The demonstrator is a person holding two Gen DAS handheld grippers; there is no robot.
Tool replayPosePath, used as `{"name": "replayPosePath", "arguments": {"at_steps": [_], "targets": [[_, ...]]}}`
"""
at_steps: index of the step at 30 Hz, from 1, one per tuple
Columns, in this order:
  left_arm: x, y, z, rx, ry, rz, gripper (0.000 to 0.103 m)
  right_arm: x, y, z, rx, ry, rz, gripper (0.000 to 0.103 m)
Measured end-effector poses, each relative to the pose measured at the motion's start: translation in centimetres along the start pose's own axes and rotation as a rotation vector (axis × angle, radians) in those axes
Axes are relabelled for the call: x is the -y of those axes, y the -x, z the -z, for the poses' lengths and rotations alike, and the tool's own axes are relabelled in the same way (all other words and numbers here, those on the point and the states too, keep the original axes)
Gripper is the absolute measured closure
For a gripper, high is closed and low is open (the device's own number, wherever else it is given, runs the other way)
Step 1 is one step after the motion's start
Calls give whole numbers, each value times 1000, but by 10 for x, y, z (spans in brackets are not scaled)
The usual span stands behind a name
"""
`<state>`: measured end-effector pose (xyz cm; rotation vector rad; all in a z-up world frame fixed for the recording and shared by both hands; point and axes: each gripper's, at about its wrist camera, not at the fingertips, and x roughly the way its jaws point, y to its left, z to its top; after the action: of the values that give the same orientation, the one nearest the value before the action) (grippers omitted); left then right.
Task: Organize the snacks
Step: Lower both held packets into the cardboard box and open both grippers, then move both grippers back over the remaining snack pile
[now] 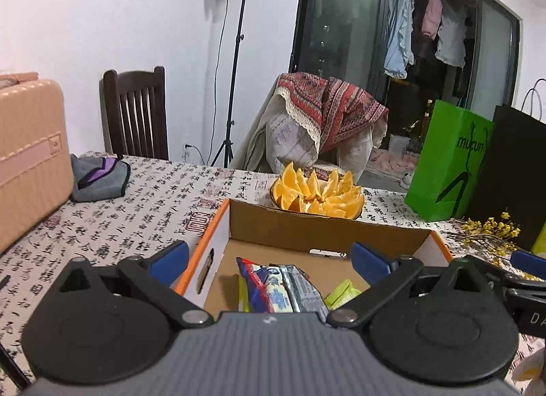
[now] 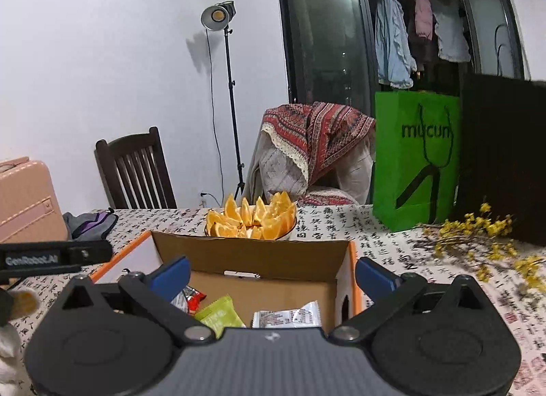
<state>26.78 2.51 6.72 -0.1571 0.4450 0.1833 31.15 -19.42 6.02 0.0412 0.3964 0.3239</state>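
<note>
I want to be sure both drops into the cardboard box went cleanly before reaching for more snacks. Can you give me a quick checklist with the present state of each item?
1. Left gripper open, nothing between its fingers: ok.
2. Right gripper open and empty: ok.
3. Snack packets, such as the blue-and-white packet and the green packet, lie inside the cardboard box: ok.
4. Bowl of orange wedges stands behind the box, undisturbed: ok.
5. More snacks left on the table: cannot tell.

Cardboard, foil and cloth on the table

A matt brown cardboard box (image 1: 327, 229) is holding glossy foil packets (image 1: 283, 288); at 12 o'clock orange wedges (image 1: 317, 193) are glistening wet, and the printed tablecloth (image 1: 136, 211) is looking smooth, matt.
</note>
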Motion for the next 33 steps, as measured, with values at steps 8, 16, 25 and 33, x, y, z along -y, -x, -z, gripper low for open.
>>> {"name": "replayPosePath", "arguments": {"at_steps": [8, 16, 25, 33], "targets": [[-10, 48, 18, 18, -31, 35, 0, -2, 50, 21, -1, 31, 19, 0], [-21, 90, 53, 11, -43, 63, 0, -3, 98, 59, -31, 44, 17, 0], [-36, 115, 88, -9, -69, 56, 0, -7, 136, 105, -92, 43, -10, 0], [-45, 124, 111, -36, -78, 73, 0, 1, 151, 131, -140, 3, -5, 0]]}}
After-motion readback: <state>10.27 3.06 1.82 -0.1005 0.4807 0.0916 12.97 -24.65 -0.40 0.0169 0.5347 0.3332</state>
